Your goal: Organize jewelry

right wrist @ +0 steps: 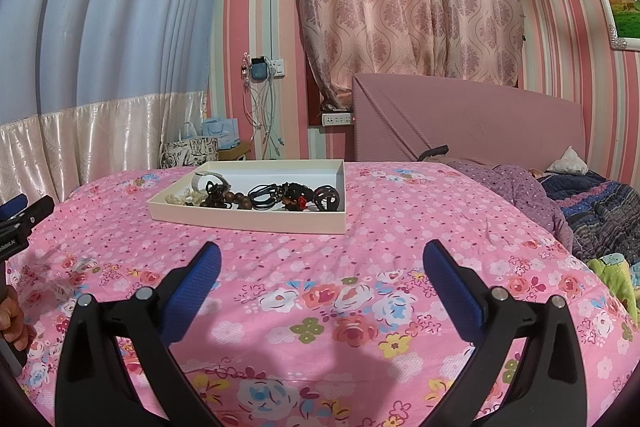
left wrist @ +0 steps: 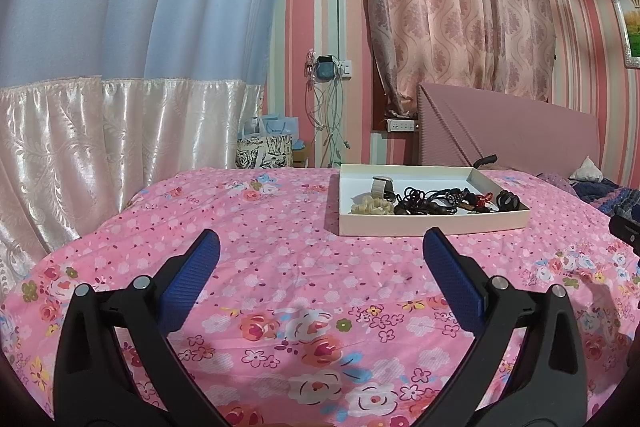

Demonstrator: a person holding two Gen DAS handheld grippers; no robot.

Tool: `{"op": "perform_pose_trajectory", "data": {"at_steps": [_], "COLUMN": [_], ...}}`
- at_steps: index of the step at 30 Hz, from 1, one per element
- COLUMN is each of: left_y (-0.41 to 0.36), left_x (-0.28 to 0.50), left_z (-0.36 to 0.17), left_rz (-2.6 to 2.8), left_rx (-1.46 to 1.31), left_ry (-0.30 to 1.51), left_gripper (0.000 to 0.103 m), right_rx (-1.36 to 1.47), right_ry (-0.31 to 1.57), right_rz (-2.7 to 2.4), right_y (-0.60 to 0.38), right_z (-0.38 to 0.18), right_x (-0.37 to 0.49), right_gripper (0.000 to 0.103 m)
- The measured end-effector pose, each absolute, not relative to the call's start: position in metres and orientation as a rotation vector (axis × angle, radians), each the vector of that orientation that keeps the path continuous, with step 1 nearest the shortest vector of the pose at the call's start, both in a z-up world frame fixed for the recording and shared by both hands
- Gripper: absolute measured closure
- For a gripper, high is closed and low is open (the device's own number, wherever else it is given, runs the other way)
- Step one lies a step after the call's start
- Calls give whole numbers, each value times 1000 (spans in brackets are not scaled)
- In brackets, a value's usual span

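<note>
A shallow white tray lies on a pink flowered bedspread. Along its near side lies a row of jewelry: a cream beaded bracelet, a pale watch, brown wooden beads, black cords and a black clip. My left gripper hovers open over the spread, short of the tray and left of it. My right gripper is open too, in front of the tray's near edge. Nothing is between either pair of blue pads.
A pink headboard and rumpled dark and purple blankets sit to the right. Curtains, gift bags and hanging cables are behind the bed. The left gripper's body and a hand show at the right view's left edge.
</note>
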State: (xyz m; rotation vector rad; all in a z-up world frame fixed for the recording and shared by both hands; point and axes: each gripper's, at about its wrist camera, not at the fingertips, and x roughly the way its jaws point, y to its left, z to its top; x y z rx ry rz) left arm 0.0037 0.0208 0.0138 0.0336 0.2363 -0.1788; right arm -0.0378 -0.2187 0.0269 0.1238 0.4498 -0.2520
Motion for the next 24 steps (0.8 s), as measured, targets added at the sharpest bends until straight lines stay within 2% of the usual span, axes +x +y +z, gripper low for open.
{"op": "perform_pose_trajectory", "data": {"at_steps": [24], "left_y": [22], "left_x": [4], "left_z": [11], "left_rz": [-149], "left_rx": [25], "left_ry": [237], "left_gripper": [3], "right_rx": [114], "right_ry": [455], "right_rz": [-251], "right_y": [-218], "right_z": [26], "right_x": [-35], "right_gripper": [2]}}
